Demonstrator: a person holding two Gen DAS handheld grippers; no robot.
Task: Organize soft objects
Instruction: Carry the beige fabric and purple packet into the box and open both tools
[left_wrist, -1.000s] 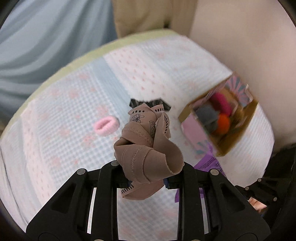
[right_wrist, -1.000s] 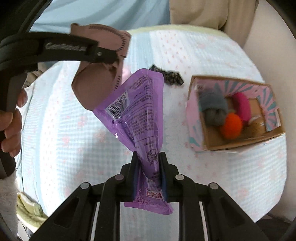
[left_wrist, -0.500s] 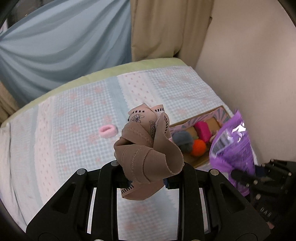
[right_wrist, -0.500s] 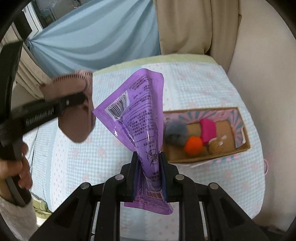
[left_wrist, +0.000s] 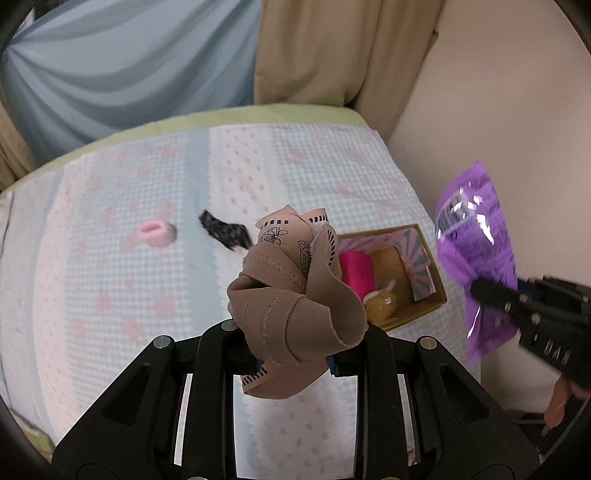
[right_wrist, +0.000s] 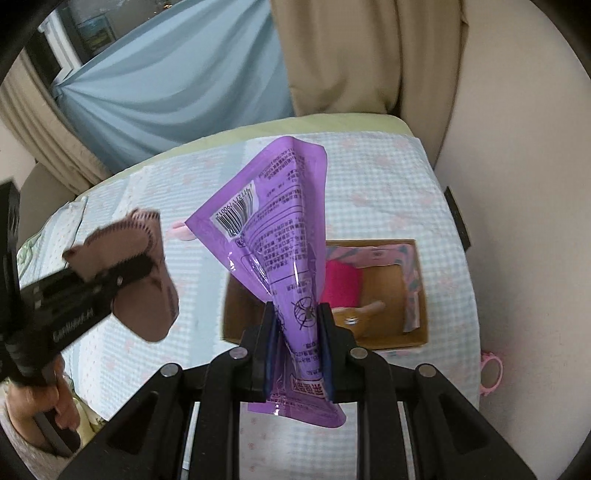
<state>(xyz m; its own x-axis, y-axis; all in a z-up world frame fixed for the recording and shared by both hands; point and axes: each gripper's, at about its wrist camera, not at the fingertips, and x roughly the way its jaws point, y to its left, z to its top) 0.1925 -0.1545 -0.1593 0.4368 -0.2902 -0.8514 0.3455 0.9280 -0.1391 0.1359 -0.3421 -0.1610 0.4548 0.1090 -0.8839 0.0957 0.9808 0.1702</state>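
Between the left tongs: left tongs (left_wrist: 291, 363) are closed on a bunched tan fabric band (left_wrist: 295, 295) with zigzag stitching and black printed marks, held up above the bed.
Between the right tongs: right tongs (right_wrist: 297, 350) are clamped narrow on a purple plastic pouch (right_wrist: 280, 236), which stands upward from the tips, barcode and small print facing the camera.
Ahead of the right tongs: an open cardboard box (right_wrist: 417, 334) lies on the bed, partly hidden behind the pouch; a bright pink roll (right_wrist: 341, 284) and a brown stuffed toy (right_wrist: 354, 314) lie inside it.
Right of the left tongs: the same box (left_wrist: 430, 291), and beyond it the right tongs with the pouch (left_wrist: 476, 243) raised in the air.
Ahead and left of the left tongs: a pink scrunchie (left_wrist: 157, 232) and a black lace piece (left_wrist: 225, 232) lie apart on the cover, outside the box.
Surface: a bed (left_wrist: 92, 277) under a pale blue gingham cover with white panels and pink motifs; a light green edge shows at the far side.
Room: a blue curtain (left_wrist: 129, 74) and a beige curtain (left_wrist: 332, 51) hang behind the bed; a cream wall (left_wrist: 498, 110) stands just beside its right edge.
Right of the right tongs: a small pink ring-shaped item (right_wrist: 491, 373) sits at the bed's edge; what it is I cannot tell.
Left of the right tongs: the person's hand (right_wrist: 48, 410) grips the left handle.
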